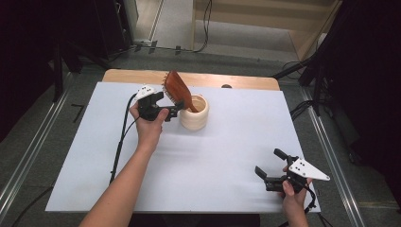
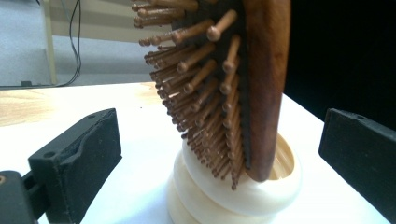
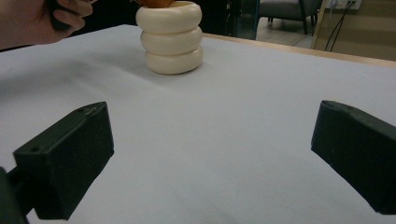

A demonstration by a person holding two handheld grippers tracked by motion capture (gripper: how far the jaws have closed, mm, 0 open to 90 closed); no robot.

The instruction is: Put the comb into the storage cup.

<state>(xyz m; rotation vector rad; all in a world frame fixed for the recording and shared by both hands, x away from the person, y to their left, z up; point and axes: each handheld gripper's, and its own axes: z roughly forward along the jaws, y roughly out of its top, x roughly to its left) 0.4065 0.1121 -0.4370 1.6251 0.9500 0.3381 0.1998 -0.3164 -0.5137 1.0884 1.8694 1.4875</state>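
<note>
Item: wooden hairbrush (image 1: pixel 178 90), handle down in the cream ribbed holder (image 1: pixel 194 113) at the worktop's (image 1: pixel 227 156) far middle, leaning. Your left gripper (image 1: pixel 174 109) sits beside it, jaws released. Your right gripper (image 1: pixel 267 166) idles near the front edge, jaws spread. Placement looks done; withdrawal remains.

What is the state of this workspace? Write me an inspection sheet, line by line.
Surface: white sheet laid over a wooden table.
Job's things: brown wooden paddle hairbrush stands handle-down, leaning, in a cream ribbed ceramic holder.
Clutter: nothing seen.
Grippers: left gripper, jaws open, beside the hairbrush, which stands free between the jaws in the left gripper view; right gripper, jaws open, near the front right corner, holding nothing.
Cables: black cable trails from the left gripper across the sheet; more cables on the floor.
Surroundings: grey floor, metal rails either side, dark equipment.
</note>
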